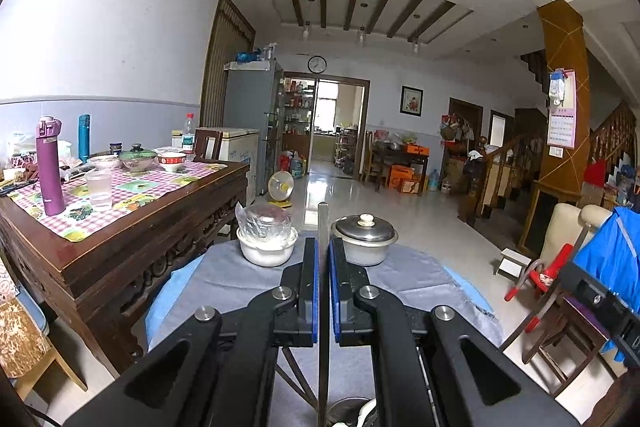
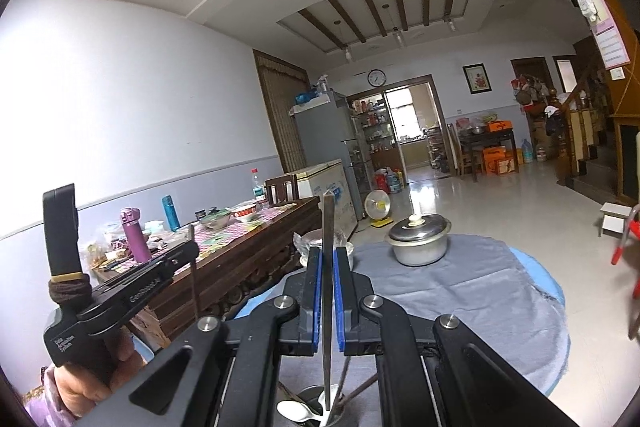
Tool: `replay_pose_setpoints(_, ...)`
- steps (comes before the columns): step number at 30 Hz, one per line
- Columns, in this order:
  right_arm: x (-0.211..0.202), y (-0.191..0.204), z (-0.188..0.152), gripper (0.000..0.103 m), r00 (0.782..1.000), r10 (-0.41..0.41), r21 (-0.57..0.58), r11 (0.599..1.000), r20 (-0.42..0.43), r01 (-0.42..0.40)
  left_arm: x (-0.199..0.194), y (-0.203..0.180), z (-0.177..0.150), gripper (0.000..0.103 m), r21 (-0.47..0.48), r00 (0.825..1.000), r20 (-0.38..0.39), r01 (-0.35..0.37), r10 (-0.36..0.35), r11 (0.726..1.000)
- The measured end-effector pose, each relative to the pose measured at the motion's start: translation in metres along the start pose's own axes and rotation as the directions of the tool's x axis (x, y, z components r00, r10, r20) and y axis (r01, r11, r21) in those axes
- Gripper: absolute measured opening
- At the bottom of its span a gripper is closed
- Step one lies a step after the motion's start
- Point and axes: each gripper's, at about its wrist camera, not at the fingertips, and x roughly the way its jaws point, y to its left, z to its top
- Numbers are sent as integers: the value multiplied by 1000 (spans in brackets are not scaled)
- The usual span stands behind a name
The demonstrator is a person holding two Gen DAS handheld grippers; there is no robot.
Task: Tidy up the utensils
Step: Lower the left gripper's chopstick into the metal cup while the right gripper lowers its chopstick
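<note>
My left gripper [image 1: 323,247] is shut on a thin flat metal utensil handle [image 1: 323,223] that stands upright between the blue pads. My right gripper [image 2: 329,255] is shut on a similar flat metal utensil [image 2: 328,227], also upright, its lower end over a metal utensil holder [image 2: 316,403] with a white spoon [image 2: 294,411] and other handles in it. The holder's rim also shows at the bottom of the left wrist view [image 1: 348,413]. The left gripper [image 2: 120,291] appears in the right wrist view at the left, held in a hand, with its thin utensil [image 2: 193,267].
A round table with a grey cloth [image 1: 420,279] carries a lidded metal pot [image 1: 365,239] and a white bowl with a wrapped dish [image 1: 267,239]. A wooden dining table [image 1: 120,211] with bottles, bowls and a cup stands left. A chair [image 1: 560,327] stands right.
</note>
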Motion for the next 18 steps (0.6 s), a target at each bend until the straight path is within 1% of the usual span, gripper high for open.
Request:
replay_pose_setpoints(8,8,6,-5,6,1000,-14,13,1000,11,14,6,-2,0,5,-31,1000,16,14,-14,999)
replay_pose_setpoints(12,10,7,-5,6,999,-39,8,999,25,39,13,2,-2,5,-69,999,26,28,-26,997)
replay_pose_setpoints(18,17,-1,-11,6,999,-49,30,998,9,48,27,10,-12,5,-136,1000,12,28,-27,990)
